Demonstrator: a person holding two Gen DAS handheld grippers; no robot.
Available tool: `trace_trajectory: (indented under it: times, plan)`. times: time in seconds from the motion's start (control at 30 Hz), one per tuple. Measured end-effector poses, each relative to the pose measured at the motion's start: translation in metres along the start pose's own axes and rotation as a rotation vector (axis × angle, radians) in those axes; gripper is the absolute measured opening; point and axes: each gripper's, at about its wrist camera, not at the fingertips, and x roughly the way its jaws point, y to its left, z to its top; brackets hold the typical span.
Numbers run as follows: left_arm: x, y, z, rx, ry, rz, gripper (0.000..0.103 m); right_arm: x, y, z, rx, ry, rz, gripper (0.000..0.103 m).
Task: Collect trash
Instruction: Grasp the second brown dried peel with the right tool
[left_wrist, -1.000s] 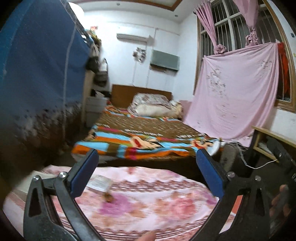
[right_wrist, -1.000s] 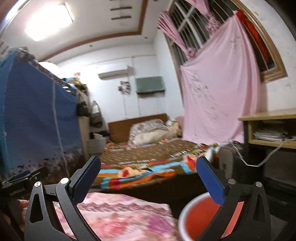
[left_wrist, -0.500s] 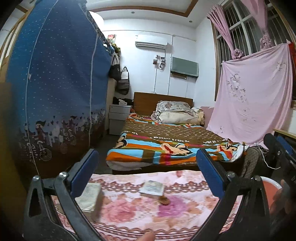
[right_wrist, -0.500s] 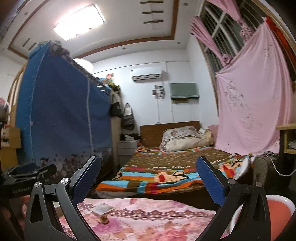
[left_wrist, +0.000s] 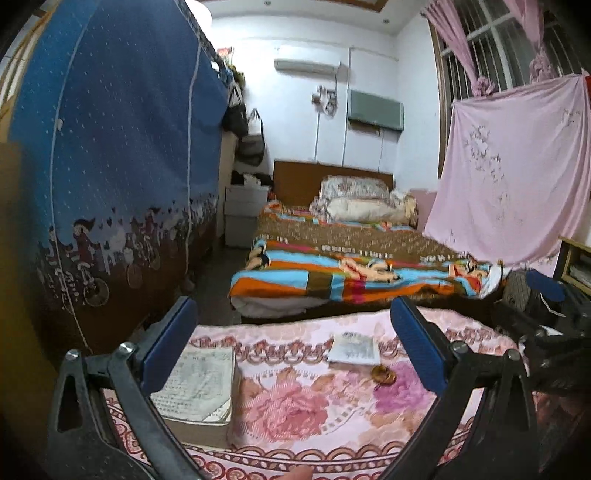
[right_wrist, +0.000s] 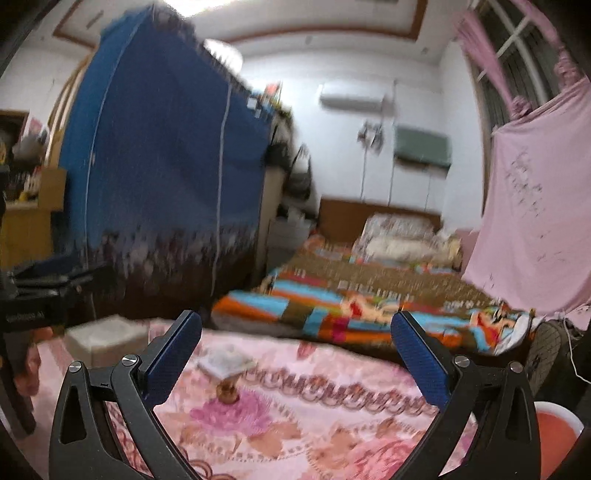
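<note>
It was a bedroom: a bed (left_wrist: 343, 266) with a striped, many-coloured blanket filled the middle of the left wrist view, a blue fabric wardrobe (left_wrist: 110, 166) took up the left side, and a pink sheet (left_wrist: 513, 177) hung over the window at the upper right. In the lower part of the frame lay the desk (left_wrist: 314, 413), covered in a pink flowered cloth. The left tool (left_wrist: 293, 347) hung above it with its blue pads spread wide and nothing between them. A worn book (left_wrist: 199, 384) lay at the lower left, just beside the left pad. Right of centre sat a small paper packet (left_wrist: 354, 349), and touching its near corner a little brown scrap (left_wrist: 383, 374). In the blurred right wrist view the right tool (right_wrist: 295, 354) was likewise wide open and empty, with the packet (right_wrist: 225, 362) and the brown scrap (right_wrist: 227, 393) lying left of centre. A red bin (right_wrist: 554, 435) with a white rim showed at the lower right corner.
</note>
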Motion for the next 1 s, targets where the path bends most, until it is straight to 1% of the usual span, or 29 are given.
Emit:
trace_trajectory:
  times: [0.03,0.07,0.1,0.17,0.2,0.27,0.3,0.33,0.37,0.5,0.57,0.67,0.77,0.8,0.87,0.93,1.0]
  plan:
    - [0.003,0.0,-0.002,-0.002,0.016,-0.003,0.088,0.005,0.002,-0.001,-0.011,0.034,0.008,0.094]
    - [0.008,0.0,-0.004,-0.003,0.04,-0.004,0.088,0.01,0.005,-0.003,-0.019,0.06,0.014,0.086]
    - [0.015,0.0,-0.006,-0.003,0.079,0.002,0.088,0.016,0.007,-0.004,-0.026,0.096,0.025,0.084]
    - [0.026,0.0,-0.009,-0.004,0.131,0.003,0.088,0.03,0.01,-0.008,-0.027,0.174,0.059,0.079]
    - [0.033,0.0,-0.011,-0.007,0.171,-0.003,0.086,0.036,0.011,-0.01,-0.028,0.208,0.071,0.077]
    - [0.044,0.001,-0.015,-0.014,0.23,-0.005,0.08,0.049,0.014,-0.015,-0.033,0.283,0.098,0.069]
    - [0.048,0.001,-0.017,-0.018,0.253,-0.012,0.078,0.055,0.016,-0.018,-0.036,0.315,0.111,0.068]
    - [0.053,0.001,-0.018,-0.022,0.279,-0.02,0.076,0.062,0.019,-0.022,-0.039,0.359,0.136,0.063]
    - [0.055,0.0,-0.02,-0.023,0.296,-0.023,0.075,0.066,0.02,-0.025,-0.04,0.385,0.149,0.057]
    - [0.07,-0.003,-0.027,-0.013,0.374,-0.027,0.071,0.086,0.029,-0.034,-0.048,0.501,0.223,0.049]
    - [0.077,-0.003,-0.03,-0.017,0.407,-0.026,0.07,0.094,0.034,-0.035,-0.055,0.528,0.242,0.044]
    - [0.087,-0.001,-0.032,-0.023,0.444,-0.019,0.068,0.106,0.041,-0.039,-0.077,0.567,0.27,0.04]
    - [0.093,0.002,-0.033,-0.044,0.472,-0.024,0.066,0.119,0.045,-0.043,-0.092,0.614,0.281,0.037]
    - [0.095,0.002,-0.034,-0.054,0.481,-0.029,0.066,0.121,0.045,-0.044,-0.093,0.622,0.28,0.035]
    - [0.098,0.003,-0.035,-0.065,0.491,-0.04,0.066,0.121,0.042,-0.046,-0.085,0.626,0.286,0.025]
    - [0.101,0.001,-0.036,-0.07,0.502,-0.051,0.065,0.119,0.038,-0.045,-0.079,0.625,0.285,0.018]
    - [0.104,-0.003,-0.037,-0.072,0.513,-0.068,0.065,0.117,0.034,-0.046,-0.069,0.623,0.283,0.018]
